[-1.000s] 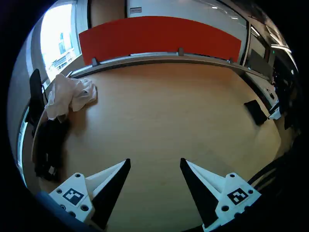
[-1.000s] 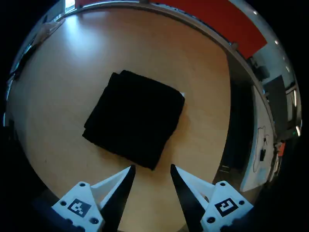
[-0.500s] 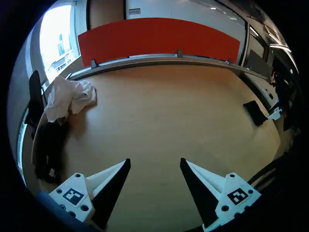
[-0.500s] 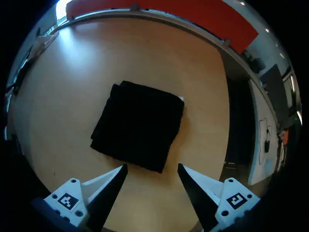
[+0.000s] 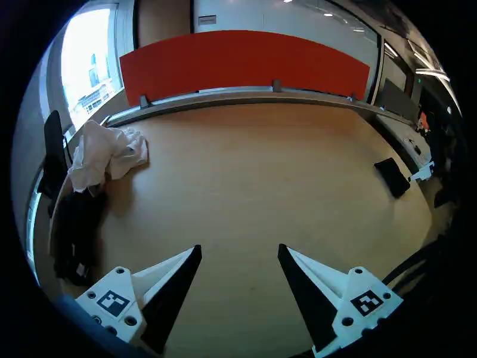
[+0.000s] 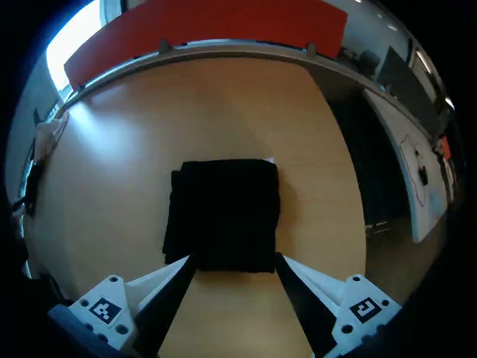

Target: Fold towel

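Observation:
A black towel (image 6: 225,213) lies folded into a flat square on the wooden table (image 6: 119,179) in the right gripper view. My right gripper (image 6: 234,262) hovers open over its near edge, a fingertip at each near corner. Far off at the right of the left gripper view the same black towel (image 5: 392,176) appears small, with the white tip of the other gripper beside it. My left gripper (image 5: 239,250) stands open above bare wood with nothing between its fingers.
A crumpled white cloth (image 5: 106,153) lies at the table's left edge, dark cloth (image 5: 74,232) hanging below it. A red partition (image 5: 244,59) runs along the far edge. A white desk (image 6: 417,179) stands beyond the table's right side.
My right gripper has opened wider and turned, so the towel now sits square and closer between its tips. The left gripper has barely moved.

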A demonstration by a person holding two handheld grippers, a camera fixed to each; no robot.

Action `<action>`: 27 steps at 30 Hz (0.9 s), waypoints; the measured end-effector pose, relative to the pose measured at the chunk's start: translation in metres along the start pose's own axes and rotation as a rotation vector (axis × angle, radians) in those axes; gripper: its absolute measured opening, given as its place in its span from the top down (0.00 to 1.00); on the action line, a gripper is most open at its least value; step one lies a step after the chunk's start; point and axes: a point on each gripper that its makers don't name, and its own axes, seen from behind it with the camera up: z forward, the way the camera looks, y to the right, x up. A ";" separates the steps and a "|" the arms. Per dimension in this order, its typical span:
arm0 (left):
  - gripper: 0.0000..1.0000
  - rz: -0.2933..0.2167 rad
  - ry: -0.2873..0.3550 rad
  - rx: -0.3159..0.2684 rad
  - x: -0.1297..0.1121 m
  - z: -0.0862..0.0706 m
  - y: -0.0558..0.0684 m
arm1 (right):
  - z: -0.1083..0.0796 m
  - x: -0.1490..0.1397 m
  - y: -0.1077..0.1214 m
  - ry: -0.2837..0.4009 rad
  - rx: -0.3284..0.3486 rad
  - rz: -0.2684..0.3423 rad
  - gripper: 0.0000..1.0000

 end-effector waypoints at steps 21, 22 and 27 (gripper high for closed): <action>0.05 -0.004 0.051 0.010 0.020 -0.004 -0.007 | -0.027 0.038 -0.016 0.269 -0.062 0.128 0.00; 0.05 -0.004 0.054 0.011 0.021 -0.004 -0.007 | -0.031 0.042 -0.018 0.290 -0.064 0.132 0.00; 0.05 -0.003 0.070 0.016 0.027 -0.006 -0.010 | -0.046 0.063 -0.023 0.394 -0.082 0.150 0.00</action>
